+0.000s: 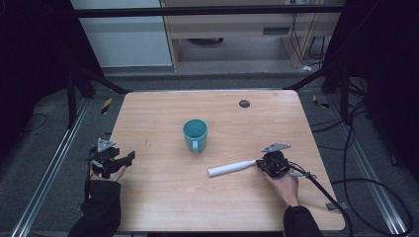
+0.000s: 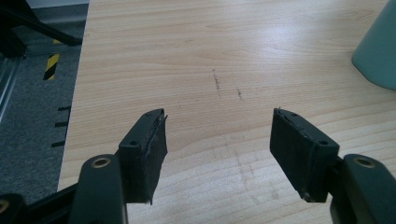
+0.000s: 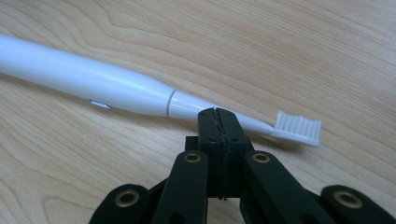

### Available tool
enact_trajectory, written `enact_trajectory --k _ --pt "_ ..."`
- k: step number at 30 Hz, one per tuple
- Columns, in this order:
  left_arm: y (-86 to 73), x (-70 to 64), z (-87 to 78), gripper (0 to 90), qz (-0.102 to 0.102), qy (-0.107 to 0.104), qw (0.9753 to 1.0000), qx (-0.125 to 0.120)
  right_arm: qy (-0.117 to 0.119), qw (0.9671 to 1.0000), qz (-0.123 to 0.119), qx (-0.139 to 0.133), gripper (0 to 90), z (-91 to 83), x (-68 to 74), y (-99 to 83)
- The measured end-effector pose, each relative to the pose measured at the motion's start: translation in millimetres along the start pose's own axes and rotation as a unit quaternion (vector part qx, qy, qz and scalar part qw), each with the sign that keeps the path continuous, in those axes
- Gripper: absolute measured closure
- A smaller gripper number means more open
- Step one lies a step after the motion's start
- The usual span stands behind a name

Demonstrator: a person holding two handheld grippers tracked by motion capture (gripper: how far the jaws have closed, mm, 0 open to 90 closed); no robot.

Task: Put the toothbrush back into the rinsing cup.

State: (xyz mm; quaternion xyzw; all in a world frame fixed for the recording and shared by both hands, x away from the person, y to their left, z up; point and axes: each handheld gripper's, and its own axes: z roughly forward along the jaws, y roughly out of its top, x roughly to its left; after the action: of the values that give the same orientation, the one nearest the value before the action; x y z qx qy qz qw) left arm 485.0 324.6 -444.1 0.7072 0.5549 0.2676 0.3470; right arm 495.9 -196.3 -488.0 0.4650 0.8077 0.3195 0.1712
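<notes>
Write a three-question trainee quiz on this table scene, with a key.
1. True or false: the white electric toothbrush stands inside the teal ceramic mug.
2. Which gripper has its jaws wide apart: A) left gripper B) right gripper?
3. Fill in: in the right gripper view the shut jaws sit at the toothbrush's slim ____, between handle and bristles.

Key: 1 false, it lies on the light wooden table. 2 A. 3 neck; whether they pinch it is unclear.

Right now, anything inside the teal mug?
The teal mug stands upright on the table; its visible inner wall looks bare in the high view. The near wall hides part of the inside, so nothing is certain.
</notes>
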Motion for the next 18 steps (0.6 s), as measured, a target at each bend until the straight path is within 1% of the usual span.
enact_trajectory --k 5,10,18 --pt "0.0 0.1 0.0 35.9 0.0 0.001 1.0 0.0 -0.004 1.0 0.0 0.001 89.9 3.2 -1.9 1.6" --pt "0.1 0.8 -0.1 36.1 -0.001 0.0 1.0 -0.001 -0.003 1.0 0.002 0.004 89.8 8.2 -4.5 3.5" --pt "0.4 0.8 -0.3 36.4 -0.002 0.0 1.0 -0.001 0.004 0.9999 0.012 -0.007 89.5 12.2 -10.3 7.2"
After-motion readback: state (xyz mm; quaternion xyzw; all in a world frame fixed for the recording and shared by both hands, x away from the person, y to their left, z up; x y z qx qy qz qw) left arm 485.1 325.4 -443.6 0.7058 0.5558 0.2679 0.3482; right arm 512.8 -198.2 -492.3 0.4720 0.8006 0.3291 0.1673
